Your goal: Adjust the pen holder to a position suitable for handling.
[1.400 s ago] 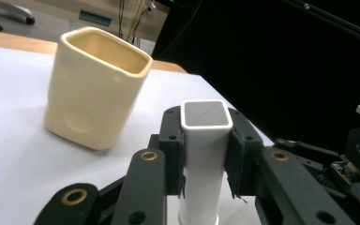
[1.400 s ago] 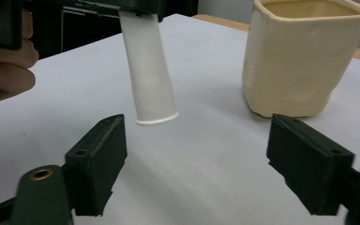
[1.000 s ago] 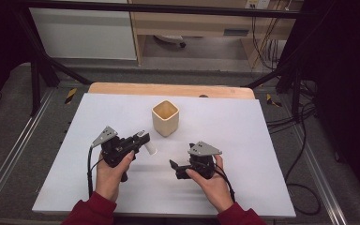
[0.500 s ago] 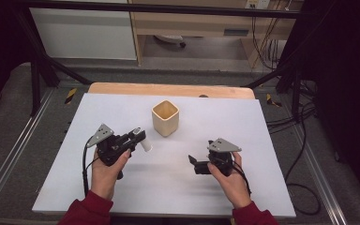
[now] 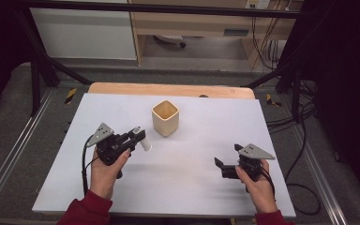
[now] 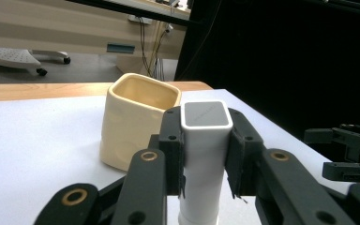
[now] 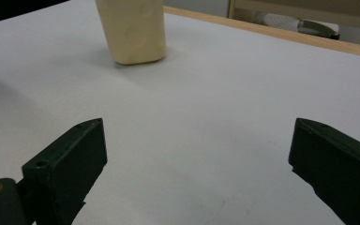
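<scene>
1. The left hand-held gripper (image 5: 138, 137), left of centre in the high view, is clamped on a white tube (image 5: 145, 143); in the left gripper view both black jaws press the tube's flat sides, its grey-topped square end (image 6: 206, 115) standing upright between them at frame centre.
2. The tube sits just left of and below the cup (image 5: 165, 118) in the high view, close beside it but apart, and above the surface (image 5: 192, 187).
3. The person's left hand (image 5: 104, 172) grips the gripper body from below, a red sleeve (image 5: 85, 213) at the bottom edge; a black cable loops down along the hand's left side.
4. The right hand-held gripper (image 5: 219, 165), lower right of the high view, has its jaws spread wide with nothing between them; the right gripper view shows bare surface between the two jaws.
5. The right hand (image 5: 258, 185) holds it well apart from the cup and from the left gripper.
6. The cream, square-mouthed cup stands upright at upper centre of the surface, and rises just behind the tube in the left gripper view (image 6: 136, 126).
7. The surface is white, with a wooden edge (image 5: 168, 89) along its far side.
</scene>
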